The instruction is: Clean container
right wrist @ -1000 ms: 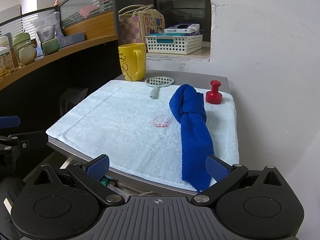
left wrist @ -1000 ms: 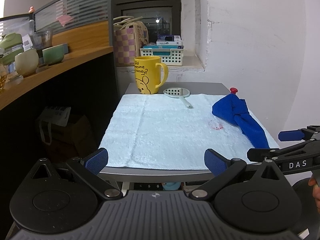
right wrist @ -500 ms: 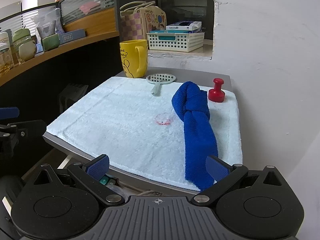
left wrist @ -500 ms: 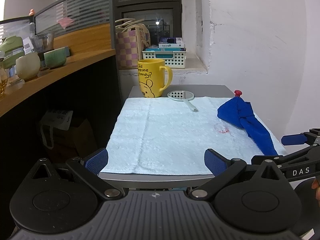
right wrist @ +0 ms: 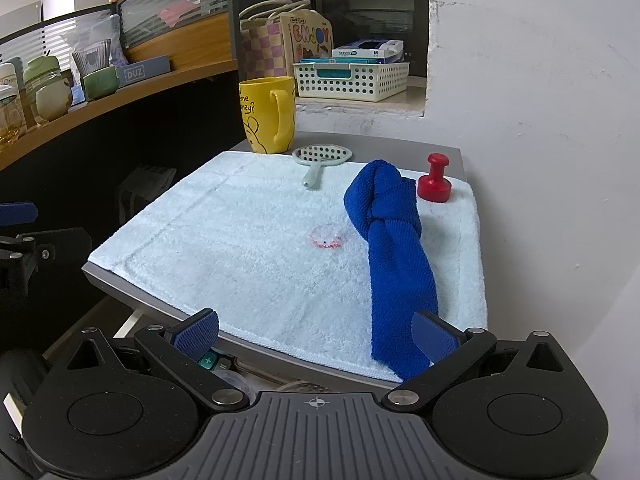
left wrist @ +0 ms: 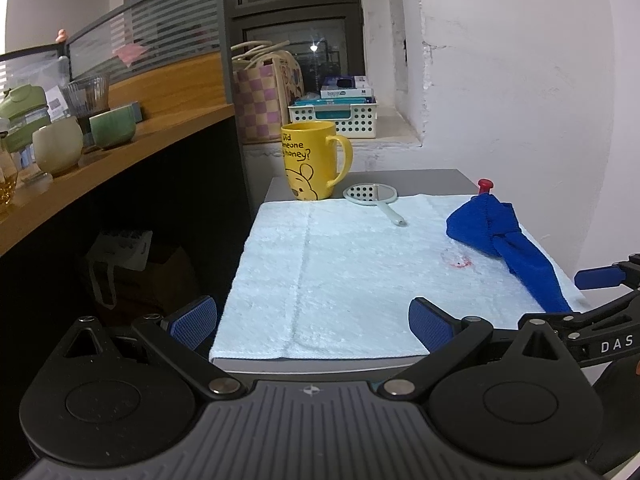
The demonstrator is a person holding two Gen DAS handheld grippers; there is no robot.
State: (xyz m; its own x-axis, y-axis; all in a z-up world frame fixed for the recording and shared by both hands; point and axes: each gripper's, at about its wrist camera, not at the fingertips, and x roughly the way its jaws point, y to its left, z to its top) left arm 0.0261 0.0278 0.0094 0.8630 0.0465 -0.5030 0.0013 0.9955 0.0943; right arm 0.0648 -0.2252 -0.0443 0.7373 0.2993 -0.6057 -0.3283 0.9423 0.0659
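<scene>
A yellow mug [left wrist: 311,160] [right wrist: 267,114] stands upright at the far edge of a small grey table, just behind a pale blue towel [left wrist: 344,272] [right wrist: 256,240]. A crumpled blue cloth [left wrist: 504,244] [right wrist: 394,248] lies along the towel's right side, its near end over the front edge. A small red-rimmed mark [right wrist: 327,238] [left wrist: 456,261] sits on the towel left of the cloth. My left gripper [left wrist: 312,320] hovers open before the table's front edge. My right gripper [right wrist: 316,332] is open too, its right finger [right wrist: 434,336] just in front of the cloth's near end.
A pale perforated strainer [right wrist: 322,158] [left wrist: 374,196] lies by the mug. A red knob-shaped piece [right wrist: 435,184] stands behind the cloth. A white basket [right wrist: 352,78] and a checked bag [left wrist: 260,92] sit on the ledge behind. Cups [left wrist: 80,140] line the wooden shelf left. A white wall borders the right.
Both grippers have shifted slightly, the left view drifting left and lower relative to the table. Nothing on the table has moved, and both grippers stay open.
</scene>
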